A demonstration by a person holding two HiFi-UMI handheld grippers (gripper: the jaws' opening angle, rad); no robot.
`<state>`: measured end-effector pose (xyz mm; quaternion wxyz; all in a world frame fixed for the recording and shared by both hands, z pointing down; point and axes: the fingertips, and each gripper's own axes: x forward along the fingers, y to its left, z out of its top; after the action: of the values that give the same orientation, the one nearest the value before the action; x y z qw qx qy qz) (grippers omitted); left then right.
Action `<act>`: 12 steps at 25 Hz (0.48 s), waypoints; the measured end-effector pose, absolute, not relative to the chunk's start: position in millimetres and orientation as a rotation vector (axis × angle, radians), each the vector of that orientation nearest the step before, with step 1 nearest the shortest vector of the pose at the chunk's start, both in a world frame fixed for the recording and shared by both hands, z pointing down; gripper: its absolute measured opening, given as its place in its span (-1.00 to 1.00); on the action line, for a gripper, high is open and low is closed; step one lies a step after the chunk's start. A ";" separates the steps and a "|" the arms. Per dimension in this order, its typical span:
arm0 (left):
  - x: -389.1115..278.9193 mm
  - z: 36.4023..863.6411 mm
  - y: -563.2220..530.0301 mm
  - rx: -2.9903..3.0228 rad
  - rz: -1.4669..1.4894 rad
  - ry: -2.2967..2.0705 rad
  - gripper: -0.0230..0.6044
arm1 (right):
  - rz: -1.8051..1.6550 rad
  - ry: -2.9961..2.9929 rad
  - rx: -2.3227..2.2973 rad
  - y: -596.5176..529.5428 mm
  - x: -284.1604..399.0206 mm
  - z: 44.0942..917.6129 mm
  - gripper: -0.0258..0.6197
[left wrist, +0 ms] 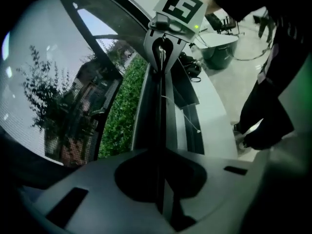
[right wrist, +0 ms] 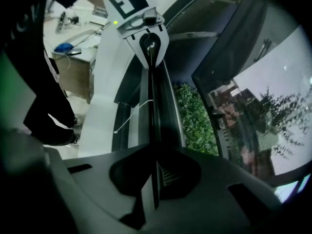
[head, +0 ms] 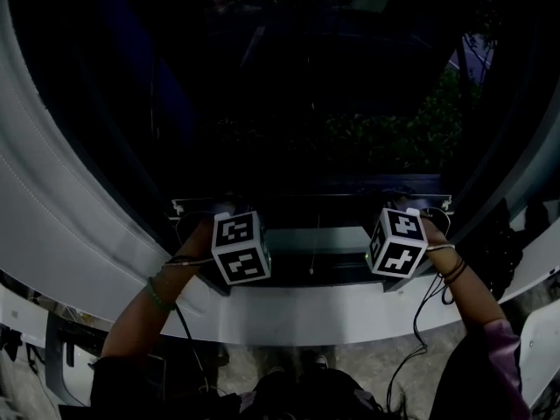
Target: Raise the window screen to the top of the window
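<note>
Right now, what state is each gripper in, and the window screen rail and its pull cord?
screen bottom rail: low, just above the sill, level, not yet raised.
left gripper: shut on the screen bottom rail, at its left end.
right gripper: shut on the screen bottom rail, at its right end.
pull cord: hanging loose below the rail's middle, held by neither gripper.

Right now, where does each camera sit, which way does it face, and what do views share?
Head view: on the head, looking steeply down at the window; forearms, left gripper and right gripper show.
Left gripper view: from that gripper, along the screen rail towards the right gripper; own jaws clamp it.
Right gripper view: the reverse, towards the left gripper.
Shared: the rail.
</note>
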<state>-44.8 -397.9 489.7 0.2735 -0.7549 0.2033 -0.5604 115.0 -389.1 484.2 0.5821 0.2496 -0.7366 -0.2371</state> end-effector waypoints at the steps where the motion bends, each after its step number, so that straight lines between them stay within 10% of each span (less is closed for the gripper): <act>1: -45.6 490.2 -400.3 -1.988 -1.495 0.570 -0.88 | -0.561 -1.697 0.614 -391.6 114.9 484.6 -0.84; 12: -46.8 491.6 -395.5 -2.050 -1.462 0.573 -0.87 | -0.536 -1.732 0.603 -387.7 112.7 486.2 -0.84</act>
<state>-46.8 -395.5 491.6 0.2759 -0.7631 0.2134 -0.5441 112.7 -387.7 486.2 0.5772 0.2578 -0.7403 -0.2289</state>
